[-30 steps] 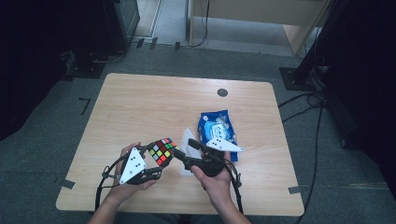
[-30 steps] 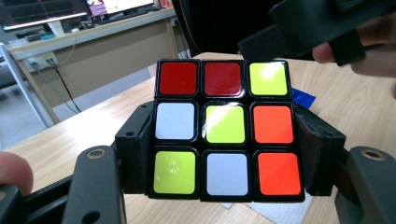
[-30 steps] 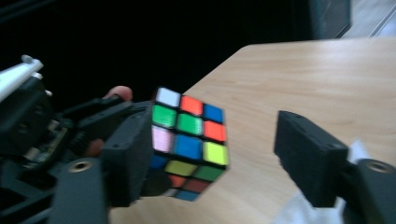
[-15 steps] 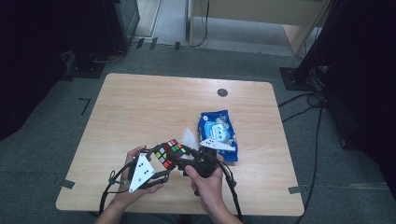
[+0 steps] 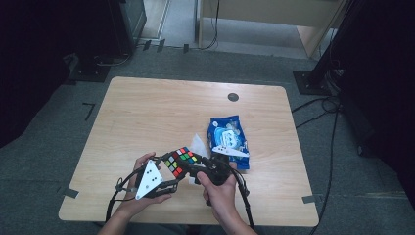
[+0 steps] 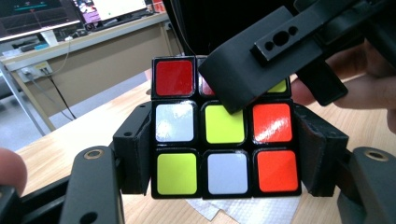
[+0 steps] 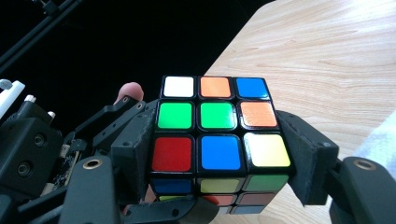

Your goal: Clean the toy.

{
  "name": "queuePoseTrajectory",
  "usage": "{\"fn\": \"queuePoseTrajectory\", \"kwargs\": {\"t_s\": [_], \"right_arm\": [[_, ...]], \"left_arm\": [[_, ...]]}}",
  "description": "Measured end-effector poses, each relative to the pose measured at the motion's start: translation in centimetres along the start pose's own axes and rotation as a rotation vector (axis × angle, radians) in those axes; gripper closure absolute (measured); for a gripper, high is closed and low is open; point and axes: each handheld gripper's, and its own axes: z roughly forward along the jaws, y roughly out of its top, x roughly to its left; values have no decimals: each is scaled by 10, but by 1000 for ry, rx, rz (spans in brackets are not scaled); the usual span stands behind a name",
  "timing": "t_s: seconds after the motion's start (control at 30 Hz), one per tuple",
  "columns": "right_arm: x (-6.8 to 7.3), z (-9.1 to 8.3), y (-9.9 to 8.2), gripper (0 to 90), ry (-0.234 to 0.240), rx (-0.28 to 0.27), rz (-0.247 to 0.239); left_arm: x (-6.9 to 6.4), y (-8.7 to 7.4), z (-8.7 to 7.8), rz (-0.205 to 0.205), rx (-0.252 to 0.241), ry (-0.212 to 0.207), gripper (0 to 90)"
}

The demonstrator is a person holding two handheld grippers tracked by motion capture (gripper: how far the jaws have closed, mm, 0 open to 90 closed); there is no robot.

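Note:
A scrambled Rubik's cube [image 5: 180, 160] is held just above the table's near edge, between both hands. My left gripper [image 5: 172, 170], with its white three-cornered plate, comes in from the left. In the left gripper view the cube [image 6: 224, 140] sits between my left gripper's [image 6: 224, 161] pads, which press its lower two rows; these jaws have just been opening slightly. My right gripper [image 5: 195, 167] comes from the right. Its jaws [image 7: 217, 161] have just been closing and press the cube [image 7: 217, 126] on both sides. One right jaw crosses the cube's top row in the left gripper view.
A blue snack bag [image 5: 227, 139] lies just beyond the right hand. A white tissue [image 5: 198, 144] lies on the wooden table [image 5: 161, 107] behind the cube. A round dark grommet [image 5: 233, 97] sits near the far edge. Cables trail off the near edge.
The cube has shifted a little to the right, and the left gripper's white plate has swung with it. Both hands have kept to the same spot by the near edge.

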Motion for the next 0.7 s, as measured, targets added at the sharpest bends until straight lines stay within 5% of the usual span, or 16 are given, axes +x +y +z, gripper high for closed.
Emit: {"fn": "queuePoseTrajectory", "kwargs": {"t_s": [0.23, 0.4, 0.7], "right_arm": [[-2, -11, 11, 349, -19, -24, -20], [-3, -19, 21, 348, -6, -21, -23], [-4, -15, 23, 348, 0, 96, -21]], "left_arm": [[4, -3, -2, 52, 35, -40, 288], [5, -8, -2, 97, 57, -9, 297], [4, -11, -1, 139, 75, 21, 299]]}}
